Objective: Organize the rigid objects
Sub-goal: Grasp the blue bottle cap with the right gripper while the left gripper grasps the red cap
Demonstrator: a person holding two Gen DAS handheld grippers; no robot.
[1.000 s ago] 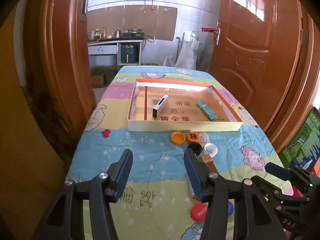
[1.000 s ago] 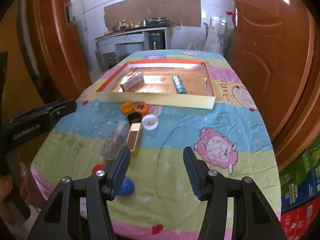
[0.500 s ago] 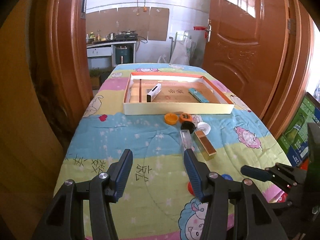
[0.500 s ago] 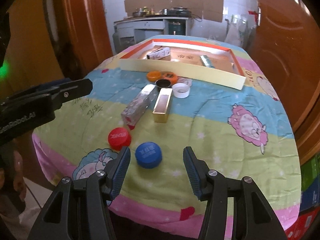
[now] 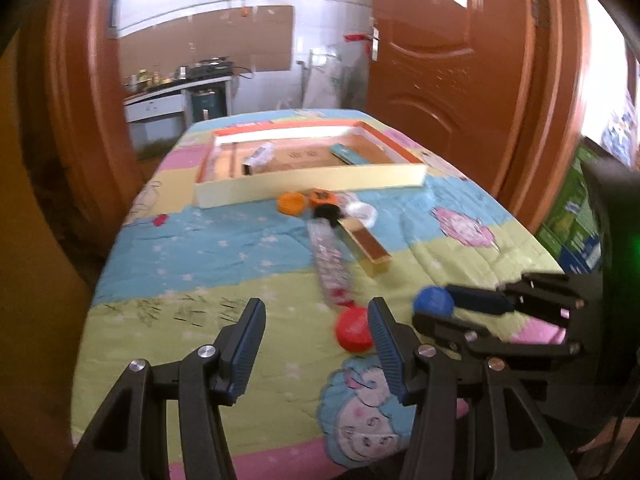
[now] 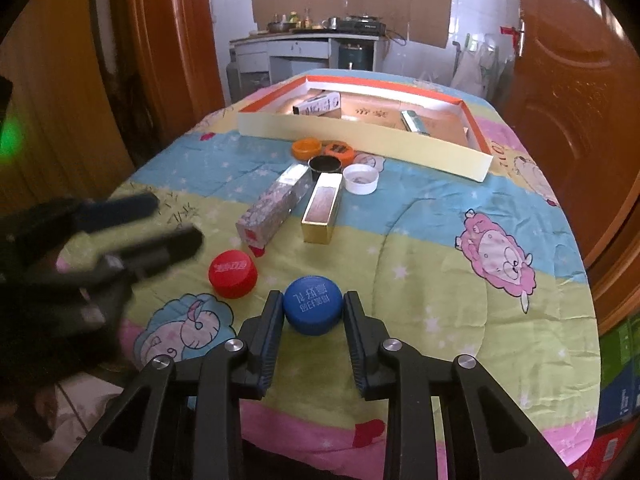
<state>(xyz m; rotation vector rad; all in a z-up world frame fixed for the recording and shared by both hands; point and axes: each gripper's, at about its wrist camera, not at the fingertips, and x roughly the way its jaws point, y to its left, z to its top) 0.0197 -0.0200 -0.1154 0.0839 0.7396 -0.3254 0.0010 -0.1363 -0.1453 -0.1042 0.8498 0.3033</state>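
Observation:
My right gripper [image 6: 313, 310] has its jaws closed around a blue bottle cap [image 6: 313, 309] near the table's front edge; the cap [image 5: 433, 301] also shows in the left wrist view. A red cap [image 6: 233, 273] lies just left of it. My left gripper [image 5: 316, 336] is open and empty, low over the cloth, with the red cap [image 5: 354, 329] beside its right finger. Behind lie a silver box [image 6: 276, 205], a gold box [image 6: 323, 212], orange caps [image 6: 307, 148], a black cap [image 6: 325, 164] and a white cap [image 6: 361, 178]. A shallow cardboard tray [image 6: 360, 135] holds two small boxes.
The table is covered by a bright cartoon-print cloth [image 6: 440, 264]. Wooden doors [image 5: 452, 60] stand on both sides. A kitchen counter [image 6: 304, 40] is behind the table. Green cartons [image 5: 576, 216] sit on the floor to the right.
Both grippers have pulled back toward the table's front edge and dropped lower. The right gripper's jaws have narrowed onto the blue cap. The left gripper stays open.

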